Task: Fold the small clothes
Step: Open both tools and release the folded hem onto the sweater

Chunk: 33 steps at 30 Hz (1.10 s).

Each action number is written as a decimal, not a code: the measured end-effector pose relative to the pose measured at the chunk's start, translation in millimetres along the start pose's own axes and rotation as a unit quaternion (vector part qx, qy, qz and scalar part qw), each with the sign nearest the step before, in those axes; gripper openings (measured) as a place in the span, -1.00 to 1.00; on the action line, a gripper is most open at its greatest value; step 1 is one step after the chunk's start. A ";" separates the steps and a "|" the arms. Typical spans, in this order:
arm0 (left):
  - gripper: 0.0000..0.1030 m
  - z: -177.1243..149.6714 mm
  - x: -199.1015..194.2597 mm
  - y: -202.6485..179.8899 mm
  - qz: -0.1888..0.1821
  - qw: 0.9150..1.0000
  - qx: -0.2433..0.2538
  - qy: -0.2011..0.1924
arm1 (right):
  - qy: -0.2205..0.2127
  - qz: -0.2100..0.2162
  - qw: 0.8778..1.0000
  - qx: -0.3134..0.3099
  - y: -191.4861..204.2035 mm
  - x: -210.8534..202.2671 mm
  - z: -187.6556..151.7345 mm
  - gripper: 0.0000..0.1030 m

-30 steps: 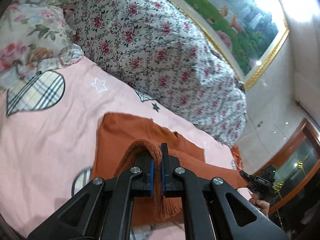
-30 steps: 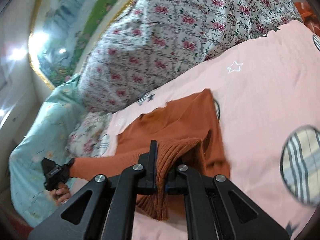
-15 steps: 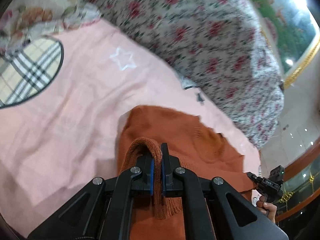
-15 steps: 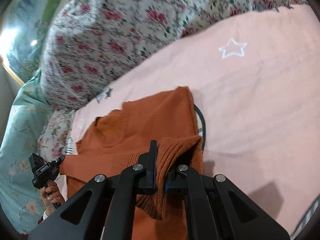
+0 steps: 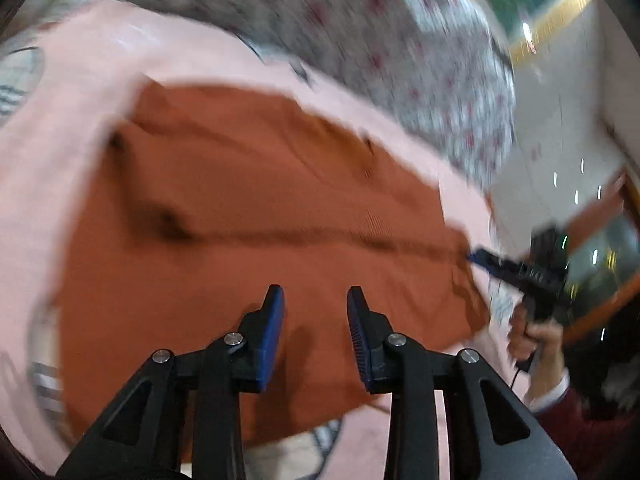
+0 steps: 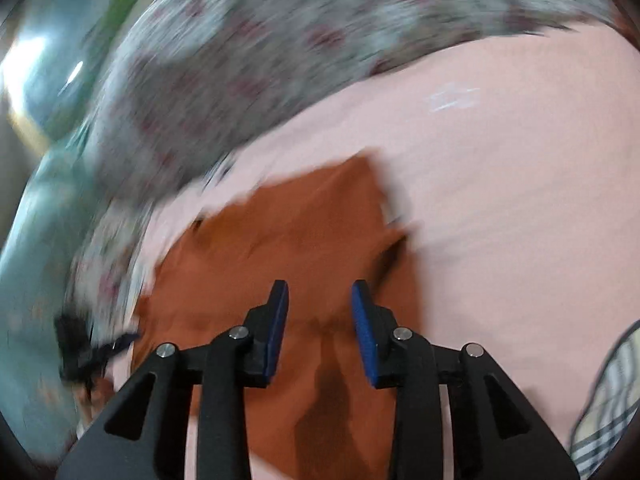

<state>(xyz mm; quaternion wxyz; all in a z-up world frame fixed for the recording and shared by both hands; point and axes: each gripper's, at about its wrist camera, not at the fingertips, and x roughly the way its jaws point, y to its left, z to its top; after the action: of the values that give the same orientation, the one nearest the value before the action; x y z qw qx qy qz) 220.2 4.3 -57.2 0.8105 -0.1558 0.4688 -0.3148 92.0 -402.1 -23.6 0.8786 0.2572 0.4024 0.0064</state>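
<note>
An orange knit sweater (image 5: 248, 216) lies folded over on the pink bedsheet (image 5: 60, 128). My left gripper (image 5: 315, 298) is open and empty just above the sweater's near part. In the right wrist view the same sweater (image 6: 304, 240) lies on the sheet, and my right gripper (image 6: 319, 294) is open and empty above its near edge. The right gripper also shows in the left wrist view (image 5: 520, 268) at the sweater's right end. Both views are motion-blurred.
A floral quilt (image 5: 380, 40) is heaped along the far side of the bed (image 6: 248, 80). A pale green pillow (image 6: 36, 184) lies at the left. Plaid round patches mark the sheet (image 6: 612, 392). A framed painting and wall stand behind.
Both grippers were shut on the sweater's ribbed hem and carried it forward over the body. Now both have opened and let it go, and the hem lies on the sweater.
</note>
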 end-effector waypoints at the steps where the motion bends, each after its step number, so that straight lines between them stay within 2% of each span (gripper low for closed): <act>1: -0.36 -1.8 13.2 -7.3 0.009 1.000 0.012 0.019 | 0.034 0.002 0.999 -0.032 13.7 13.4 -7.0 -0.32; 3: -0.37 2.3 34.9 -17.0 0.043 0.998 0.037 0.036 | 0.081 -0.018 0.993 -0.085 31.5 34.9 -15.3 -0.32; 5: -0.43 13.8 43.5 -17.1 0.052 0.997 0.045 0.038 | 0.109 -0.057 0.984 -0.130 41.6 52.8 -16.4 -0.35; 7: -0.63 31.5 48.2 -6.3 0.060 0.997 0.029 0.041 | 0.106 -0.086 0.980 -0.145 40.2 61.0 -2.2 -0.36; 9: -0.66 52.7 48.2 10.8 0.074 0.997 0.006 0.030 | 0.086 -0.124 0.978 -0.143 31.8 63.2 14.6 -0.38; 11: -0.65 75.6 41.7 30.9 0.082 0.996 -0.022 0.007 | 0.051 -0.152 0.981 -0.109 15.0 61.7 37.2 -0.40; 12: -0.63 85.8 34.5 40.8 0.102 0.994 -0.035 -0.012 | 0.024 -0.169 0.982 -0.076 2.8 56.8 49.4 -0.39; 13: -0.40 95.5 27.6 49.4 0.125 0.991 -0.048 -0.030 | -0.004 -0.183 0.982 -0.039 -10.8 48.7 59.6 -0.38; 14: -0.30 102.5 18.3 57.5 0.147 0.986 -0.059 -0.050 | -0.023 -0.176 0.984 -0.005 -22.1 39.5 64.8 -0.37; 15: -0.30 106.3 7.4 64.9 0.156 0.983 -0.070 -0.068 | -0.032 -0.167 0.985 0.014 -27.3 34.3 66.4 -0.37; 17: -0.30 105.3 -11.8 76.6 0.149 0.980 -0.095 -0.090 | -0.050 -0.152 0.986 0.046 -33.1 20.6 64.5 -0.36; 21: -0.30 71.7 -34.6 74.4 0.131 0.981 -0.106 -0.097 | -0.040 -0.128 0.990 0.032 -14.2 11.4 32.7 -0.36; 28: -0.22 -30.6 -50.8 29.5 0.066 0.988 -0.116 -0.083 | -0.013 -0.087 0.996 0.024 17.0 5.2 -34.3 -0.36; 33: -0.14 -100.5 -64.1 2.7 0.045 0.989 -0.124 -0.072 | -0.014 -0.061 0.997 0.033 34.1 -1.0 -73.1 -0.32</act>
<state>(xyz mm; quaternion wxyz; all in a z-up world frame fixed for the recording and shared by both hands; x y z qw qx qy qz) 111.8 52.7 -67.8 0.8297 -0.2560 0.4514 -0.2058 46.0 -340.0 -47.1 0.8740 0.2609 0.4048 -0.0644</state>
